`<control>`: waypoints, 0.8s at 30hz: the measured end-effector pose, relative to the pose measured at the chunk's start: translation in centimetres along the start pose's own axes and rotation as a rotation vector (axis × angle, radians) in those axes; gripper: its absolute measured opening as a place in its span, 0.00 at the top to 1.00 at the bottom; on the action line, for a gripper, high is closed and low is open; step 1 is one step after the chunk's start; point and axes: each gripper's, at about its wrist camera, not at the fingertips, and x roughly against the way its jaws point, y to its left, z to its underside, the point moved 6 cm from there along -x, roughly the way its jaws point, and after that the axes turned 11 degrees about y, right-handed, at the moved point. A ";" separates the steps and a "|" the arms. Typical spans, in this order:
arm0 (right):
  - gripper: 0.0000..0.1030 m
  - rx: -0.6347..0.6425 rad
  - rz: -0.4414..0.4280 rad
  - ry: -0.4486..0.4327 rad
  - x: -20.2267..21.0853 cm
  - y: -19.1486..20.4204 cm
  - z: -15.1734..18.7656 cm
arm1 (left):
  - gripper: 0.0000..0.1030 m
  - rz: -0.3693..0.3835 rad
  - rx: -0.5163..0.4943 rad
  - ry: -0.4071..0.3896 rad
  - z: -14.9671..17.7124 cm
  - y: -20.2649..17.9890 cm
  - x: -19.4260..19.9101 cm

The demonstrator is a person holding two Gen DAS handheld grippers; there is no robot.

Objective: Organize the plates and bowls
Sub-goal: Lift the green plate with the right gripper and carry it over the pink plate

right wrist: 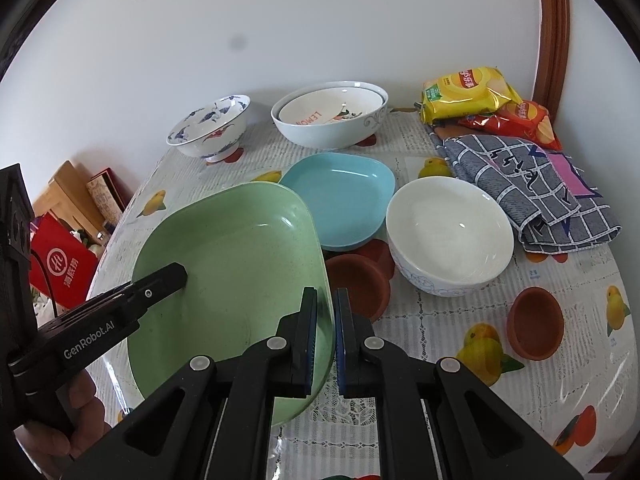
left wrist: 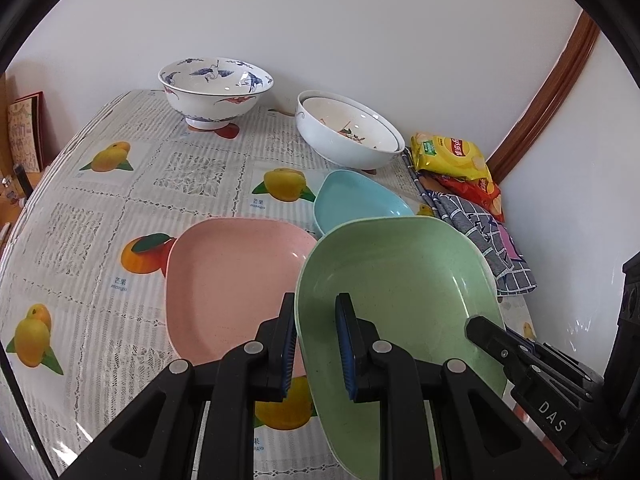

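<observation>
- you are holding the green plate [left wrist: 396, 300] with both claws, one on each side of it.
- your left gripper [left wrist: 316, 344] is pinching the plate's left rim, one finger inside and one outside, so it is narrow and gripping.
- your right gripper [right wrist: 325, 336] is pinching the right rim the same way, nearly closed on the thin edge.
- the green plate is up off the table [left wrist: 100, 216] and tilting a bit, with its far edge over the blue plate [right wrist: 340, 200].
- the pink plate [left wrist: 232, 280] is lying flat just left of the green one, so it looks like a good place to stack it.
- to do this well, i think you are wanting to keep both hands moving together, so the plate is not twisting between the claws.
- try keeping it level as you are bringing it over, and lower it slowly until it is sitting inside the plate under it.
- the shapes are the same, so be lining up the corners first.
- be watching the white bowl [right wrist: 448, 236] and the little brown cups [right wrist: 356, 280] near your right side; they are close and could get bumped.
- the far bowls, the blue-and-white bowl [left wrist: 216, 88] and the stacked white bowls [left wrist: 348, 132], are well away and safe.
- only be opening the claws when the plate is resting and not rocking.
</observation>
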 end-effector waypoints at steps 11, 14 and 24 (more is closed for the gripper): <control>0.92 0.034 -0.011 0.043 -2.4 2.7 -0.2 | 0.82 -0.019 0.054 0.030 0.2 3.6 -0.9; 0.92 0.040 -0.022 0.061 -3.2 3.2 0.0 | 0.82 -0.029 0.067 0.044 0.4 4.5 -1.3; 0.91 0.052 -0.035 0.115 -5.9 4.7 0.4 | 0.82 -0.057 0.102 0.085 0.3 6.8 -2.8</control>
